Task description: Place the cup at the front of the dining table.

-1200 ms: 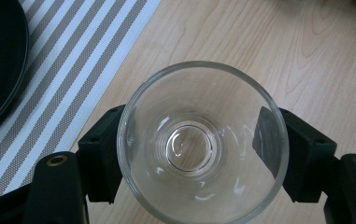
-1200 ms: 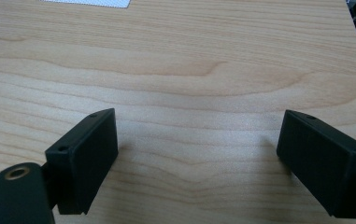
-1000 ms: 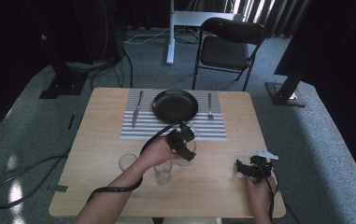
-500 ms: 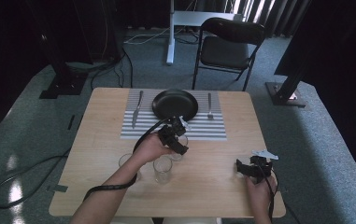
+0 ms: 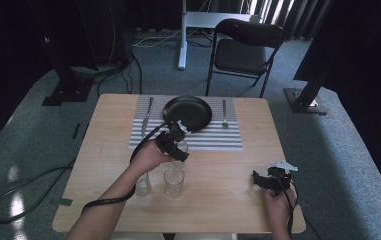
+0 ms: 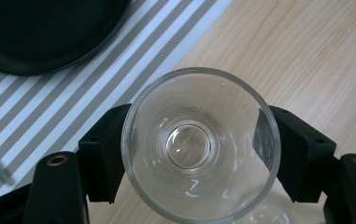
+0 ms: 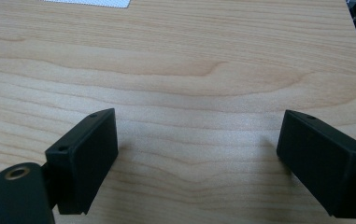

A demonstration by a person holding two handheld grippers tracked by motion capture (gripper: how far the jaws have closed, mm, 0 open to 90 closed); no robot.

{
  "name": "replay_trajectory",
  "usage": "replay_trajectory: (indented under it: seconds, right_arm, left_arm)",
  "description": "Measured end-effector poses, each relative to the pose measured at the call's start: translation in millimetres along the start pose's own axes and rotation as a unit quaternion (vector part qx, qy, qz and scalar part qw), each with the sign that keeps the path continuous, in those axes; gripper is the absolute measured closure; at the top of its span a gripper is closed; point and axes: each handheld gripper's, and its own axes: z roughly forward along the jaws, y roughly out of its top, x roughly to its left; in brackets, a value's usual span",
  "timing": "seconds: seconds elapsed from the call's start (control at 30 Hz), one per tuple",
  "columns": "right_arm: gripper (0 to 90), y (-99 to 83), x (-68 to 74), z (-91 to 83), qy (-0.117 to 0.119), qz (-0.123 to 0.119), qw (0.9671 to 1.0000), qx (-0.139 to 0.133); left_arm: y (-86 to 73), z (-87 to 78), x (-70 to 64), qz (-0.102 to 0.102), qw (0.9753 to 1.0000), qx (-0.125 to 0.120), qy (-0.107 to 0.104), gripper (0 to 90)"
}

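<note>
High view: three glasses show, one [image 5: 179, 148] gripped by the left hand-held gripper [image 5: 174, 145] at the placemat's [image 5: 213, 137] near edge, two [image 5: 173, 180] nearer the surface's [image 5: 228, 210] near edge.

Left gripper view: its jaws clamp that glass [image 6: 199, 144], upright, mouth up.

Right gripper view: the right hand-held gripper [image 7: 196, 161] has jaws apart over bare wood.

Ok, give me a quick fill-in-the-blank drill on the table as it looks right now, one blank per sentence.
1. The left hand-held gripper is shut on a clear ____.
2. The black plate sits on a striped ____.
3. The right hand-held gripper has its jaws ____ over bare wood.
4. On the placemat, the fork lies to the ____ of the plate in the high view.

Missing words: glass; placemat; open; right
</note>
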Motion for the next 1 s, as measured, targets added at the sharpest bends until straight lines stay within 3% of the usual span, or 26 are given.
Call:
replay_trajectory:
  seconds: [0.53,0.67,0.87,1.0]
  right_arm:
    - [12.0,0.0,0.1,0.0,0.000,0.000,1.0000,0.000]
    - [12.0,0.0,0.0,0.0,0.000,0.000,1.0000,0.000]
    - [12.0,0.0,0.0,0.0,0.000,0.000,1.0000,0.000]
    - [12.2,-0.1,0.0,0.0,0.000,0.001,1.0000,0.000]
  left_arm:
    - [-33.7,-14.1,42.5,-0.054,0.9979,0.013,0.033,28.9]
    - [-34.5,-17.3,52.8,-0.073,0.9965,0.003,0.040,28.9]
    - [-29.9,-20.2,71.8,-0.115,0.9912,-0.026,0.059,28.9]
    - [-22.9,-19.0,81.7,-0.122,0.9901,-0.023,0.064,28.9]
